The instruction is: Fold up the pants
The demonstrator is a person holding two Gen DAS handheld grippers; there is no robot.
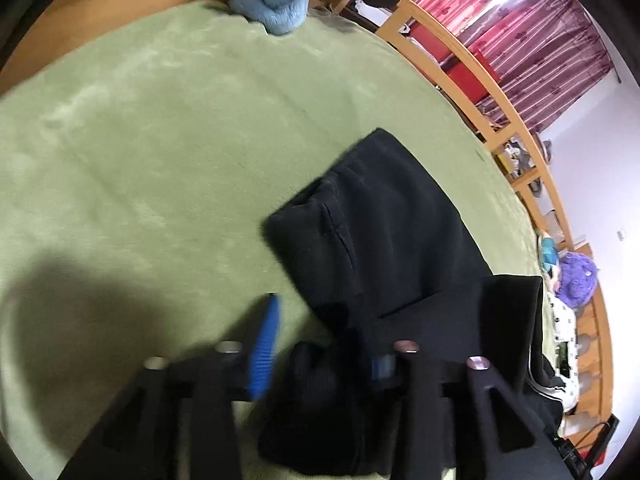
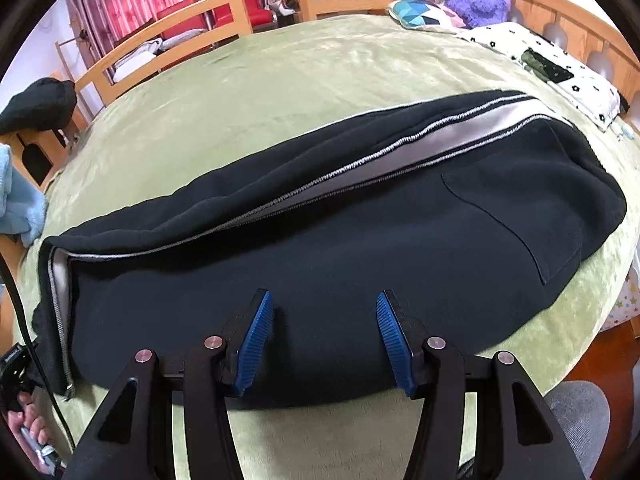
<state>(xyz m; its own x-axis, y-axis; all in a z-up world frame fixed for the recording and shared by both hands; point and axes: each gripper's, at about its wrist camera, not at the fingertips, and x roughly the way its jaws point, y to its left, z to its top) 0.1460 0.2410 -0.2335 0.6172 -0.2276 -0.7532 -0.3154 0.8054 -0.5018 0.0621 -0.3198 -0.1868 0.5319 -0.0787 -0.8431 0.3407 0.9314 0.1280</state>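
While the pants point(image 2: 340, 248) lie lengthwise across the green bed point(image 2: 280, 80), folded leg on leg with the grey stripe point(image 2: 400, 152) along the far side, the next fold looks like one end brought over the other. The right claw point(image 2: 325, 336) hovers spread over the near edge of the cloth, pinching nothing. The left claw point(image 1: 320, 344) is at the left end of the pants point(image 1: 380, 240); one blue pad point(image 1: 264, 344) stands clear and the other is buried in dark cloth, so I cannot tell whether it grips. To fold well, each claw should pinch both layers at a corner, lift just enough to clear the blanket, and carry the end across with edges squared to the stripe. Room is good: bare blanket stretches far and left. A pillow point(image 2: 560, 64) lies just beyond the right end, and the near bed edge is close, so keep the cloth from sliding off it.
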